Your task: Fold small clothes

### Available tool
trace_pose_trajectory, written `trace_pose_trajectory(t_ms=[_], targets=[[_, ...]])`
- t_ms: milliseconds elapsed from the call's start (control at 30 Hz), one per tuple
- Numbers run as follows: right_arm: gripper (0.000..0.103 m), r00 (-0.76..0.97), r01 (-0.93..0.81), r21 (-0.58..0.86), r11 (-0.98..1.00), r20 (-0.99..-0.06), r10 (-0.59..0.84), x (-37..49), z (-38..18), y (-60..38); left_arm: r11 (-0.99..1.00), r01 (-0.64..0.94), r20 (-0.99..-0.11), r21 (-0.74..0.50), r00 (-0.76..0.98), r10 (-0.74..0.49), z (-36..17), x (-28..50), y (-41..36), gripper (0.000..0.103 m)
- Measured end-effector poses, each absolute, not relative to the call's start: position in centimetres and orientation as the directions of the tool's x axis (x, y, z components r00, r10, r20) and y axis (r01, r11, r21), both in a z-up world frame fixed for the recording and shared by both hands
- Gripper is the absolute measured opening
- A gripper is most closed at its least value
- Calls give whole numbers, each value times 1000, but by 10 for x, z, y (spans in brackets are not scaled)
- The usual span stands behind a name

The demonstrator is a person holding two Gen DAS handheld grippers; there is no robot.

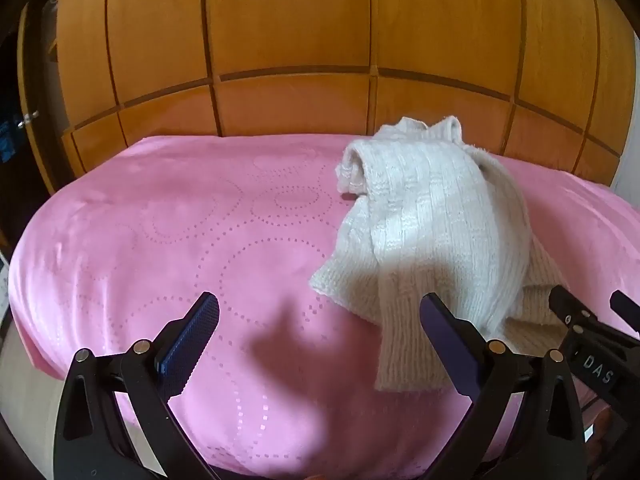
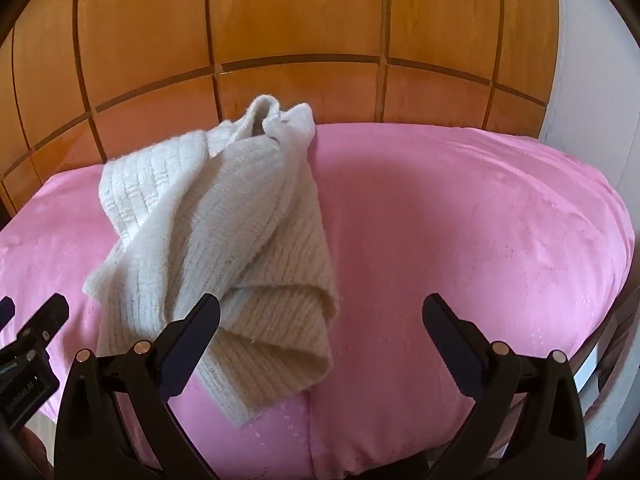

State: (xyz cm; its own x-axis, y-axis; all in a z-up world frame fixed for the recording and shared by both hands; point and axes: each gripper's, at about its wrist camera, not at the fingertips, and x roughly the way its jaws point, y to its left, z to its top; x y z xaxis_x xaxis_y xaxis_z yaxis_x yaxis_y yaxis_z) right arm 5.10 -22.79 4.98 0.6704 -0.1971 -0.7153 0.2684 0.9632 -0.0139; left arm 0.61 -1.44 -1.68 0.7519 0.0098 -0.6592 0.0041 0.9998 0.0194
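Both sets of fingers released, jaws spread wide, nothing between them. Left gripper (image 1: 320,322) hangs over bare blanket in the lower centre of its view; its right-hand finger (image 1: 448,344) overlaps the sweater's hem in the picture, but we can't tell whether it touches. Right gripper (image 2: 322,322) sits in the lower centre of its own view, with its left-hand finger (image 2: 192,344) in front of the nearest fold and the other finger over bare pink.

The garment is a cream ribbed knit sweater (image 1: 432,216), crumpled in a heap on the pink embossed blanket (image 1: 160,220). It lies right of centre in the left wrist view and left of centre in the right wrist view (image 2: 224,216), so between the two grippers. Wood-panelled wardrobe (image 1: 288,40) across the top of the frame.

We judge the step in hand is the first grab to spread it flat; no fold is made yet. How we'd do it well:
- find the ribbed hem at the near edge and pinch a single layer at each corner, not the bunched roll
- pick up knit only, keeping the blanket out of the pinch
- lift and pull apart evenly; the loose knit will likely stretch and sag

Writing: "DAS" on the right gripper's body at the lower right edge of the left wrist view (image 1: 596,364). A label on the left gripper at the lower left of the right wrist view (image 2: 24,396) is too blurred to read.
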Motion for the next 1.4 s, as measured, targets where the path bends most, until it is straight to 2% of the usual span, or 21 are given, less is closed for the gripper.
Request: trace_pose_trajectory(t_ms=[1400], targets=[[101, 697, 288, 7, 958, -688, -204, 49, 48, -237, 1000, 13, -687, -1, 727, -10, -29, 10, -18, 99]])
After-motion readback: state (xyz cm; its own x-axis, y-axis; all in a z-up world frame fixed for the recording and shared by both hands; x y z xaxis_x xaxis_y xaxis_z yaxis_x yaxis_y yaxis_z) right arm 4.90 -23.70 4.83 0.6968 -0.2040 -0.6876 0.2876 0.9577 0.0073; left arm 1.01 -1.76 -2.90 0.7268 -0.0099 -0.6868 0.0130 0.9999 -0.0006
